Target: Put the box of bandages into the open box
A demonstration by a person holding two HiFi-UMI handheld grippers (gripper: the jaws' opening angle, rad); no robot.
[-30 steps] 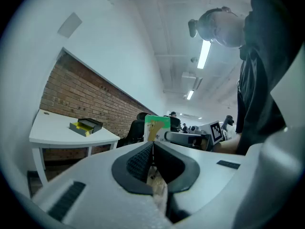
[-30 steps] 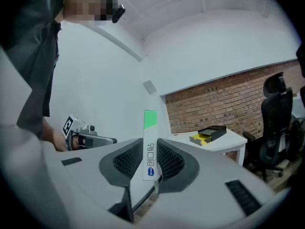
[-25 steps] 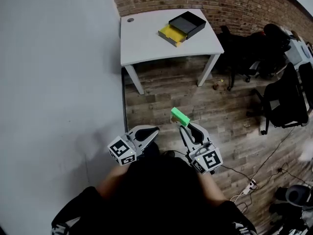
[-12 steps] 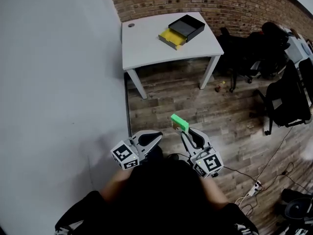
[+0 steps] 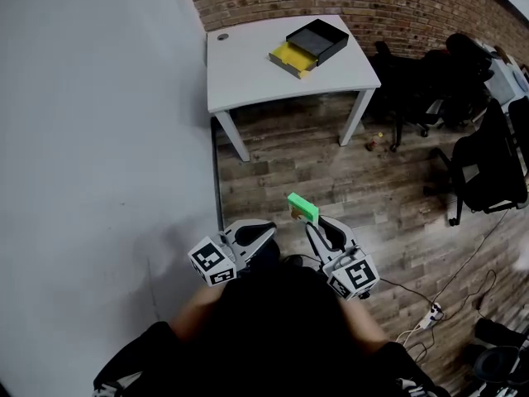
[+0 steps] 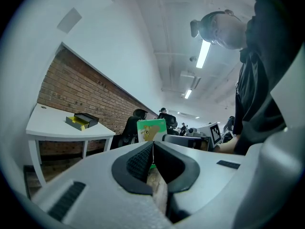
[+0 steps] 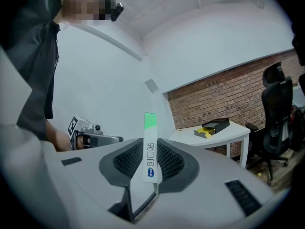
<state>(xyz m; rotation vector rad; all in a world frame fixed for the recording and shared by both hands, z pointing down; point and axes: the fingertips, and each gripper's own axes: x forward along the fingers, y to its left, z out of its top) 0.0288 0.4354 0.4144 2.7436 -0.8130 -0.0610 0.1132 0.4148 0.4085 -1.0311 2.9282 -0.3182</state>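
Right gripper (image 5: 313,223), lower centre of the head view: jaws clamped on the box of bandages (image 5: 303,208), held in the air over the wooden floor (image 5: 372,180). In the right gripper view the box stands on its narrow edge. Its long axis is in line with the jaws, green end pointing outward past the tips.

Left gripper (image 5: 266,227), just beside it to the left: jaws pressed together, empty.

Open box (image 5: 310,46), black with a yellow inside, sits on the white table (image 5: 248,73) at upper centre, well apart from both grippers.
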